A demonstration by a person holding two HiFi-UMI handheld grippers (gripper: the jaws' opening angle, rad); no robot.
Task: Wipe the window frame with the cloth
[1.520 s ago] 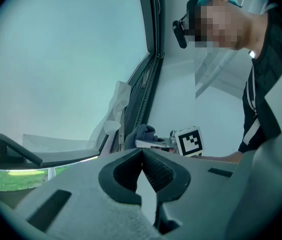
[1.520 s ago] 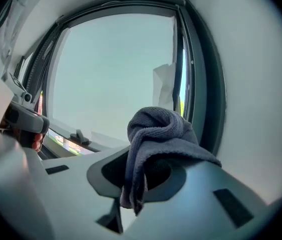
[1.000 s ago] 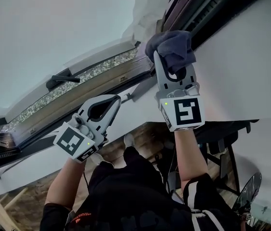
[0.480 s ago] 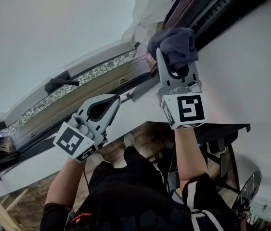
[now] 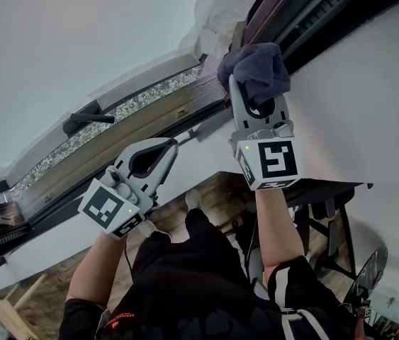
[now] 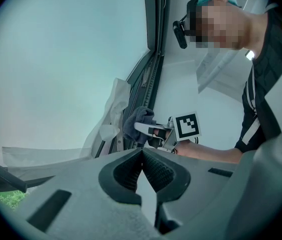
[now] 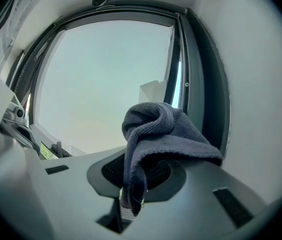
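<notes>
The right gripper (image 5: 254,99) is raised to the dark window frame (image 5: 278,11), its jaws clamped on a bunched grey-blue cloth (image 5: 256,68). In the right gripper view the cloth (image 7: 163,134) drapes over the jaw pads, with one folded end hanging down between them. In the head view the top of the bundle touches the frame near the corner, where the frame meets the white wall (image 5: 358,98). The left gripper (image 5: 169,147) is held lower and well apart from the cloth. Its jaws are closed tip to tip with nothing between them (its own view shows the tips meeting, with only a slit of light behind). A black window handle (image 5: 86,117) sits further along the pale sash, above a speckled strip (image 5: 125,112) that runs beside the frame.
</notes>
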